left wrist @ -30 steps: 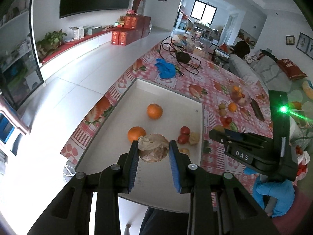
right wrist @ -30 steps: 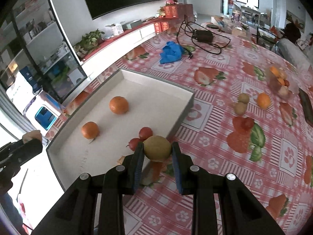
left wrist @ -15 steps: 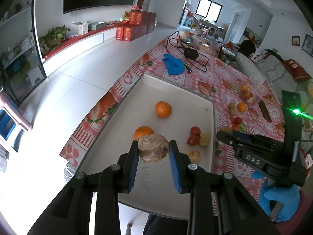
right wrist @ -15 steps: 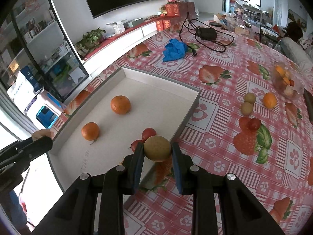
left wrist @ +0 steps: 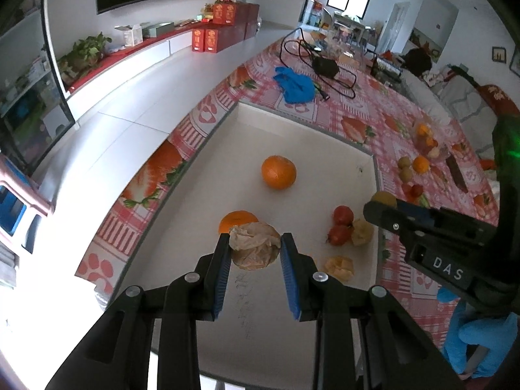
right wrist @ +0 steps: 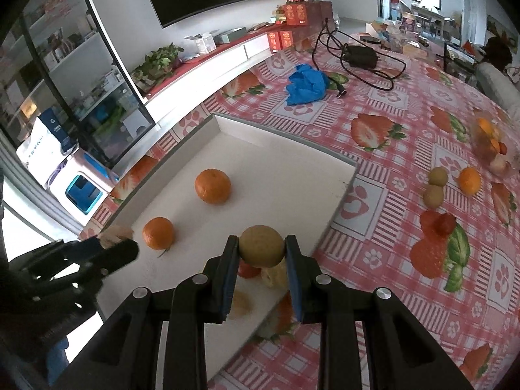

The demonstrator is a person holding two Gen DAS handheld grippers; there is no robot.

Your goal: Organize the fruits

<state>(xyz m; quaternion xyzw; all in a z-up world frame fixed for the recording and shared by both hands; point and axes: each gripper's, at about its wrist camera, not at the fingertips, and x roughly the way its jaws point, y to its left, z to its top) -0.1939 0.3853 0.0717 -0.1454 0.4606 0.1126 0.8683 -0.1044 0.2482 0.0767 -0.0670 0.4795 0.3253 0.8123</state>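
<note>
Currently, two held items. Left gripper (left wrist: 255,252): jaws pinch a papery-husked brown fruit (left wrist: 254,246) across its middle, above the white tray (left wrist: 305,123), an orange (left wrist: 237,219) just beyond. Likely light, with a crushable husk; hold gently. Right gripper (right wrist: 261,253): jaws clamp a round yellow-brown fruit (right wrist: 261,246) at its widest girth, over the tray's near corner. Likely firm and smooth; may slip.

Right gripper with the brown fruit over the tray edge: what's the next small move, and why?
Probably ease the right gripper further in over the tray and lower it before opening. It is shut on the brown fruit, which hangs just above the small red fruits by the tray's near wall, so releasing here might knock them.
</note>
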